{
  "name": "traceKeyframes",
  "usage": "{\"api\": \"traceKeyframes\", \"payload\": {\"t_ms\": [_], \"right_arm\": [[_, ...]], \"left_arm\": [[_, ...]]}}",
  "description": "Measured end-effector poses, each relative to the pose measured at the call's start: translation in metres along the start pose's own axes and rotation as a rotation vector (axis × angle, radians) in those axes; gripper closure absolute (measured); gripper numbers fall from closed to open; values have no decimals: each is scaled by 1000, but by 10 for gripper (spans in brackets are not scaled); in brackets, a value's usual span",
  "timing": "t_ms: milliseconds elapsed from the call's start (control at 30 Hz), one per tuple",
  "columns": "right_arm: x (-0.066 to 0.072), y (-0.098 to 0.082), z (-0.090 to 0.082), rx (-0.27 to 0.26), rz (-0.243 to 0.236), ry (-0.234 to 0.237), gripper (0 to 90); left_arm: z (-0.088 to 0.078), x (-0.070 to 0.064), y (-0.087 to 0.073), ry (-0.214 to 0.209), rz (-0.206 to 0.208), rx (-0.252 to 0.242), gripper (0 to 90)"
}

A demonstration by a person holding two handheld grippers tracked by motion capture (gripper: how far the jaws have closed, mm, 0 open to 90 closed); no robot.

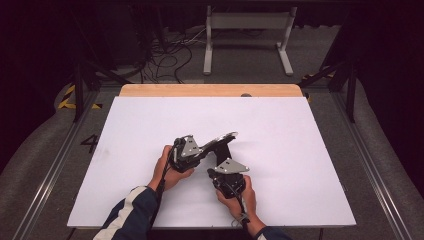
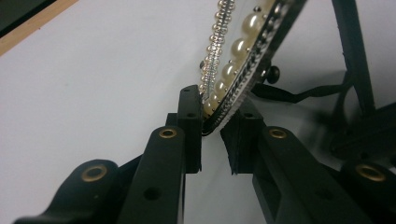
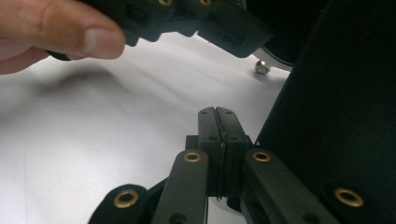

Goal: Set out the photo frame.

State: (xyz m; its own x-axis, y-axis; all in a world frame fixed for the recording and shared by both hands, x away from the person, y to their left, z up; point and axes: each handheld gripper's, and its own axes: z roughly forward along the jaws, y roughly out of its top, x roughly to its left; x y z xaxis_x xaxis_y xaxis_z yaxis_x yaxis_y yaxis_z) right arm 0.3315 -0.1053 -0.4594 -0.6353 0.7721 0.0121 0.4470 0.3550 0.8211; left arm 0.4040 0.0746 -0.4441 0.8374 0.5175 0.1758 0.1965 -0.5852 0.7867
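Observation:
A round frame (image 1: 220, 139) with a rim of pearls and beads (image 2: 243, 42) stands tilted on the white table (image 1: 150, 125), propped by its black stand (image 1: 226, 151). My left gripper (image 1: 202, 150) comes in from the left, and its jaws (image 2: 217, 126) are closed on the lower edge of the pearl rim, one pad on each face. My right gripper (image 1: 224, 159) sits just in front of the stand. Its jaws (image 3: 217, 116) are pressed flat together with nothing visible between them. The frame's black back (image 3: 336, 116) rises close on their right. The other hand's thumb (image 3: 93, 42) shows above.
The table's wooden far edge (image 1: 210, 90) lies beyond the white sheet. A white metal rack (image 1: 247, 30) and loose cables (image 1: 165, 55) are on the floor behind it. Wide bare table surface surrounds both hands.

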Motion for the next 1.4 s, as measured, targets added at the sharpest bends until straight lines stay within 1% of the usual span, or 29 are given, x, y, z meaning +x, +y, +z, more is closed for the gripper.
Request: {"api": "traceKeyframes", "payload": {"t_ms": [100,200,367,400,467,500,633,667,800,900,933,967,1100,1167,1200,1233,1267,1333,1400], "right_arm": [[0,0,-1,2,-4,2,900],[-1,-1,-2,8,-5,13,900],[-3,-1,-5,18,-11,22,900],[-6,-2,-7,6,-10,19,900],[-9,-1,-8,10,-12,28,900],[-11,-1,-9,13,-14,42,900],[-14,-1,-9,12,-9,57,900],[-13,-2,-9,17,-22,54,900],[-12,-2,-9,21,-33,52,900],[-14,-2,-10,28,-47,55,900],[-15,-3,-10,30,-47,54,900],[-17,-3,-11,29,-47,58,900],[-19,-2,-12,38,-50,66,900],[-21,-3,-12,38,-46,68,900],[-23,-3,-12,42,-46,66,900],[-23,-3,-12,42,-46,66,900],[-25,-4,-12,46,-41,64,900],[-28,-4,-13,61,-49,62,900],[-30,-4,-13,64,-46,72,900]], "left_arm": [[-1,-1,-1,4,-1,-2,786],[-4,-5,-2,15,14,2,788],[-11,-10,-7,11,20,-1,786],[-14,-11,-9,3,16,-3,783],[-18,-12,-11,-3,10,-3,779],[-19,-13,-12,-5,8,-2,778],[-22,-15,-14,-4,3,-9,774],[-22,-17,-15,3,8,-12,774],[-23,-18,-16,4,6,-15,772],[-24,-21,-17,6,3,-11,763],[-24,-21,-17,8,8,-12,763],[-24,-21,-17,9,3,-12,763],[-23,-21,-19,-4,-11,-24,749],[-23,-20,-20,-15,-20,-28,744],[-22,-19,-21,-27,-30,-39,739],[-22,-19,-21,-27,-30,-39,735],[-22,-19,-22,-35,-37,-46,735],[-22,-17,-23,-48,-40,-55,729],[-21,-17,-23,-49,-36,-56,729]]}}
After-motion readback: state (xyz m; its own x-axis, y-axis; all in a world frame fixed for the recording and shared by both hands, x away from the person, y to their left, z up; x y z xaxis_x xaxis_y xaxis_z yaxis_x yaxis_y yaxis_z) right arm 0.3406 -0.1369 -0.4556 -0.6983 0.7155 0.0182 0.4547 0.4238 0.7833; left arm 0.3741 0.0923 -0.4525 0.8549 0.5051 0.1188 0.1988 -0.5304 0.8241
